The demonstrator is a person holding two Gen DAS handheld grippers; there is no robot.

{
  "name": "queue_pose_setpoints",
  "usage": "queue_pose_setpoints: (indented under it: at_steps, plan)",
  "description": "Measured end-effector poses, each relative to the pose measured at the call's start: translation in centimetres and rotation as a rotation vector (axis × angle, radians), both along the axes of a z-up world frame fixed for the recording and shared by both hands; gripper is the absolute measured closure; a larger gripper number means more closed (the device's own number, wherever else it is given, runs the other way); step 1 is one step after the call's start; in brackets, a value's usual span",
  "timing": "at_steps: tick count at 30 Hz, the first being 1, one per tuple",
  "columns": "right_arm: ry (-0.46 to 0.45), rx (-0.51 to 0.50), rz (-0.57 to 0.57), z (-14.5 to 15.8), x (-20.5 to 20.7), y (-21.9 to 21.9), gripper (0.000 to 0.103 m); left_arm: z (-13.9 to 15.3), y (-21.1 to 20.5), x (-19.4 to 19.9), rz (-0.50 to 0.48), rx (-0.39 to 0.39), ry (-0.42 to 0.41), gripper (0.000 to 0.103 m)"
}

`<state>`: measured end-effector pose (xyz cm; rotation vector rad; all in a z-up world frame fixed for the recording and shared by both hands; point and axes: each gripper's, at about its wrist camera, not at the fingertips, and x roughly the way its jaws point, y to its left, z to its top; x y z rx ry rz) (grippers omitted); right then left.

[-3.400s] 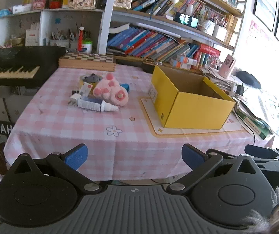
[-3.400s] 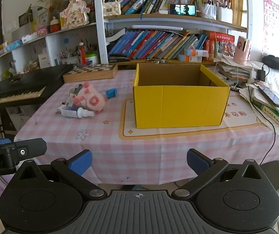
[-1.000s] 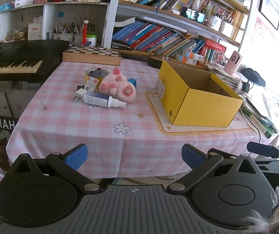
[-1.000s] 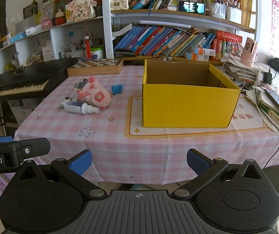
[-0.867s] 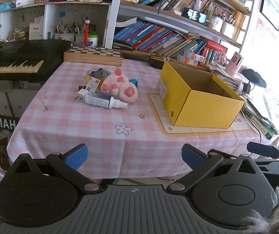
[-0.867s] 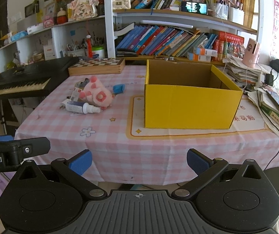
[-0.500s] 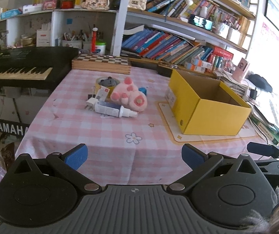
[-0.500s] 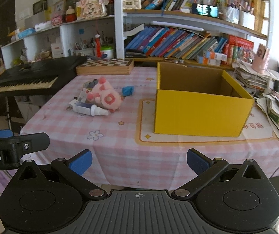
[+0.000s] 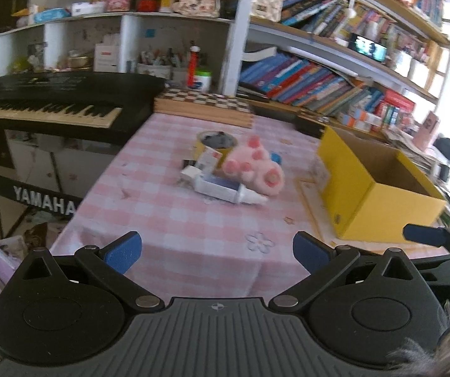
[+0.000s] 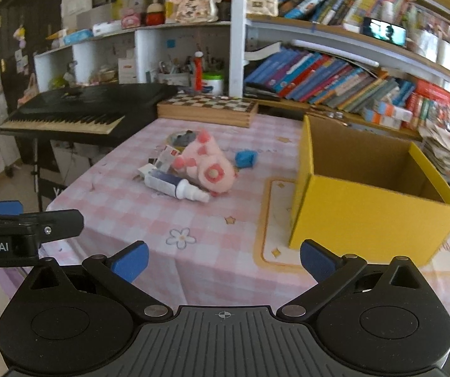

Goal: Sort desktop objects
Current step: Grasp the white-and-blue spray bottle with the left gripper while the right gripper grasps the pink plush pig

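Both tools, left tool and right tool, gape empty, well short of the pink plush.

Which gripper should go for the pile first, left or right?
Probably left. The left gripper is open and points almost straight at the white tube and pink plush toy. The right gripper, also open, faces the table nearer the yellow box, with the pile off to its left.
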<state>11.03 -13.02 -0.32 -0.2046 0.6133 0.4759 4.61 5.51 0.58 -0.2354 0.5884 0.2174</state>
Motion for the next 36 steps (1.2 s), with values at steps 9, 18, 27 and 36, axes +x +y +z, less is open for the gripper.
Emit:
queue_pose_setpoints:
  at_steps: [9,18,27,36]
  plan:
    - [-0.104,0.032,0.019,1.1,4.9,1.3,0.001,0.1,2.4,4.1,0.095,-0.027,0.003,0.0]
    - [-0.047,0.094,0.054,1.3,11.0,2.4,0.0,-0.9,3.4,8.8,0.097,-0.04,0.024,0.0]
    - [0.075,0.115,0.109,0.5,16.4,4.3,0.001,-3.2,4.0,13.6,0.044,-0.085,0.05,0.008]
    - [0.126,0.092,0.164,-0.2,19.9,6.2,0.005,-6.8,5.8,19.8,0.17,-0.258,0.143,0.042]
